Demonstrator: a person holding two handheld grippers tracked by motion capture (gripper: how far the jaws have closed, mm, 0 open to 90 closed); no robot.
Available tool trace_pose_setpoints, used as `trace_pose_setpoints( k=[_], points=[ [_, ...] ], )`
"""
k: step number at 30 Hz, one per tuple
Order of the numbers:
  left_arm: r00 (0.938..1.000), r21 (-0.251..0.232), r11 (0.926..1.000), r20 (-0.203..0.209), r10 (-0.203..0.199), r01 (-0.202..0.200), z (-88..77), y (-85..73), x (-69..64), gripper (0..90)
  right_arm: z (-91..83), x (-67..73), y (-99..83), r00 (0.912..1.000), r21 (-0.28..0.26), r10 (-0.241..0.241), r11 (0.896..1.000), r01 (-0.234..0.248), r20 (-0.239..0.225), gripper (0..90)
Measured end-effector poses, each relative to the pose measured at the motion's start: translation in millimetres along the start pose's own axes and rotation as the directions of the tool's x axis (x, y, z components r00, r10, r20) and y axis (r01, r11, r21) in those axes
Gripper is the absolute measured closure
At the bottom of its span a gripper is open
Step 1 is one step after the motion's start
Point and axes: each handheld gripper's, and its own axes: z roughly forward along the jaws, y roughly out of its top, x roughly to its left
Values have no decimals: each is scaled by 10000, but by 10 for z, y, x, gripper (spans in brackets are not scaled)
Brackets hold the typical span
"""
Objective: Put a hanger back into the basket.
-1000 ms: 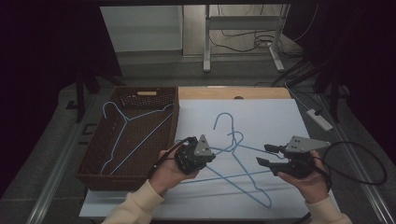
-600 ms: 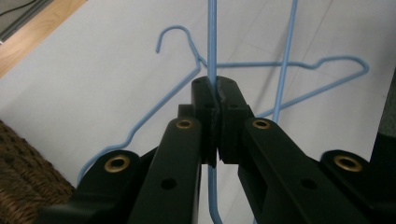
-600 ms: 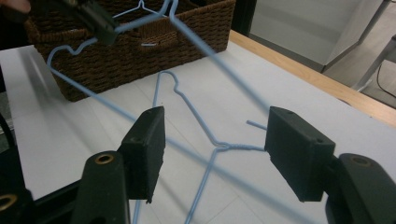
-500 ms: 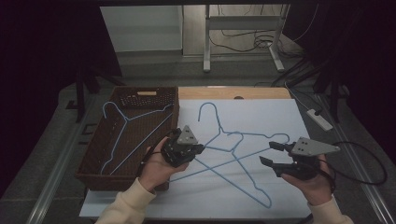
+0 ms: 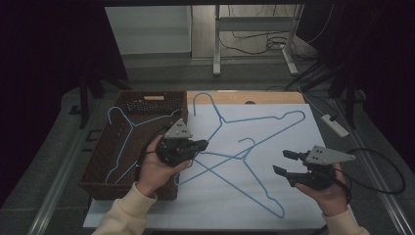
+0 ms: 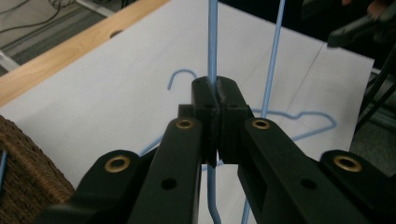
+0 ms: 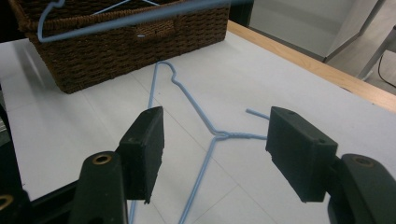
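Your left gripper (image 5: pixel 199 146) sits at about eight o'clock from the middle of the white paper-covered table (image 5: pixel 293 205), just beside the right wall of the dark brown woven wicker basket (image 5: pixel 98 169). Its black jaws are pressed together on the thin wire of a light blue wire coat hanger (image 5: pixel 254 120); in the left gripper view the wire runs straight up out of the closed pads (image 6: pixel 227 100). That held hanger stretches from your gripper toward one o'clock, its hook (image 5: pixel 201 100) up at eleven o'clock near the bare wooden edge of the table (image 5: pixel 235 97). In the right gripper view its wire crosses the top of the frame in front of the basket, raised off the sheet. A second light blue wire hanger (image 5: pixel 254 188) lies flat on the paper, its long arm running toward five o'clock and crossing under the held one near the table's middle. A third light blue wire hanger (image 5: pixel 128 128) rests inside the basket. Your right gripper (image 5: pixel 286 162) hangs at four o'clock, well apart from the left one, with its jaws spread wide and nothing between them; they have just been opening. In the right gripper view the neck of the flat hanger (image 7: pixel 219 135) lies on the paper between and beyond the two pads (image 7: pixel 144 144).
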Motion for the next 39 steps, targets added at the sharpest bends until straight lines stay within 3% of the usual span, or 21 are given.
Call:
trace_pose_setpoints(
  k=[9,16,27,33,39],
  points=[
    [9998,-312,9995,-219,-30,23,-135,50,84,886,40,0,-21,10000,145,15,9999,-13,-83,383],
    [9972,-531,9983,-701,-261,224,-378,26,247,887,66,-8,-41,9999,243,30,9997,-27,-113,383],
    [9841,-815,9943,-1575,-815,693,-746,-151,544,887,108,-17,-70,9998,422,83,9991,-77,-160,383],
    [9668,-870,9887,-2148,-1384,1222,-949,-387,769,886,126,-23,-86,9998,496,117,9987,-109,-169,383],
    [9420,-826,9833,-2839,-1790,1619,-1106,-609,956,886,149,-22,-93,9998,553,106,9984,-95,-186,383]
  ],
)
